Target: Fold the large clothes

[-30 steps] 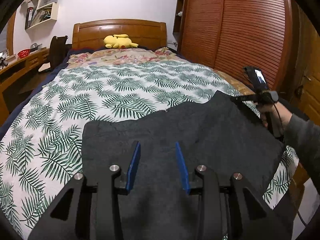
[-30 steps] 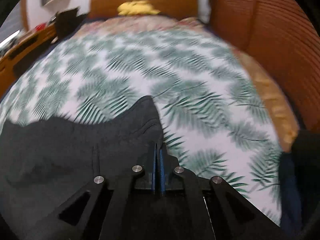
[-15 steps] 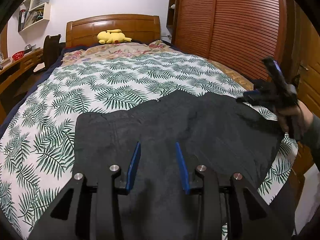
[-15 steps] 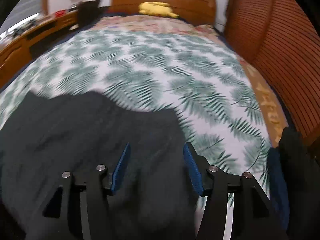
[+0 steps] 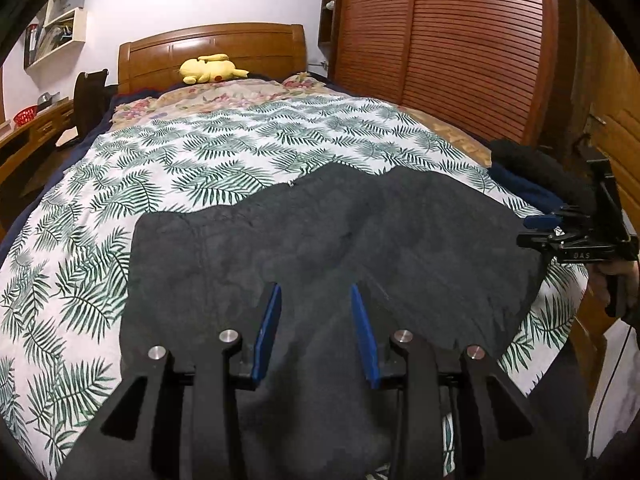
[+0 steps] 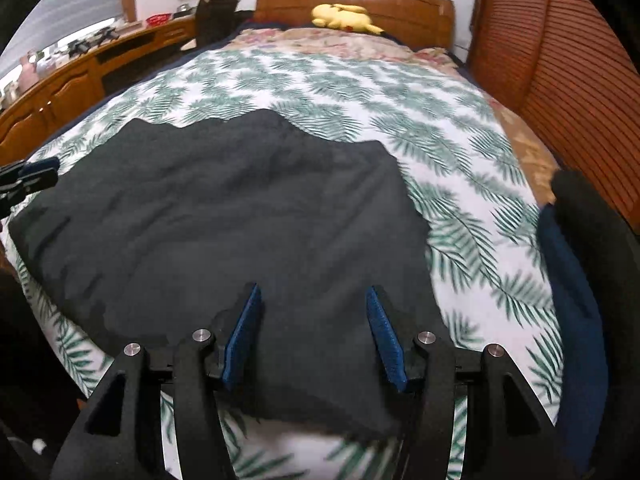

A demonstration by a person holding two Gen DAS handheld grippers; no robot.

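A large dark grey garment [image 5: 320,248] lies spread and folded on the leaf-print bedspread [image 5: 224,152]; it also shows in the right wrist view [image 6: 240,216]. My left gripper [image 5: 316,292] is open and empty, above the garment's near part. My right gripper [image 6: 314,294] is open and empty, above the garment's near right part. The right gripper also shows in the left wrist view [image 5: 560,228] at the garment's right edge. The left gripper's tip shows at the left edge of the right wrist view [image 6: 28,178].
A pile of dark blue and black clothes [image 6: 580,280] lies at the bed's right edge, also in the left wrist view [image 5: 532,176]. A yellow plush toy [image 5: 210,68] sits by the wooden headboard [image 5: 212,48]. A wooden wardrobe [image 5: 440,40] stands right, a desk [image 6: 60,88] left.
My right gripper was shut on the garment's corner a second ago; it let go, opened and drew back toward the bed's near right edge. The garment now lies flat.
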